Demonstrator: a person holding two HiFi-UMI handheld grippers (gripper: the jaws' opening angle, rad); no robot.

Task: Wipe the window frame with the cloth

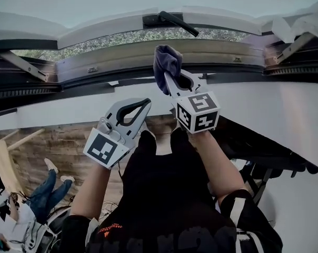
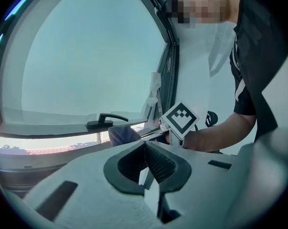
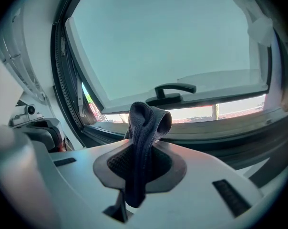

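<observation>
White wall under a tilted-open window, wooden plank floor below, pale daylight

My cloth is dark navy blue. My right tongs and left tongs are pale grey with black pads, and their cubes carry black-and-white square patterns. At twelve o'clock, the handle is black and the window frame is grey-beige.

No word, number or brand can be read. The left gripper and right gripper carry only black-and-white square markers (patterns, not letters). The orange print on the person's black garment is too blurred.
</observation>
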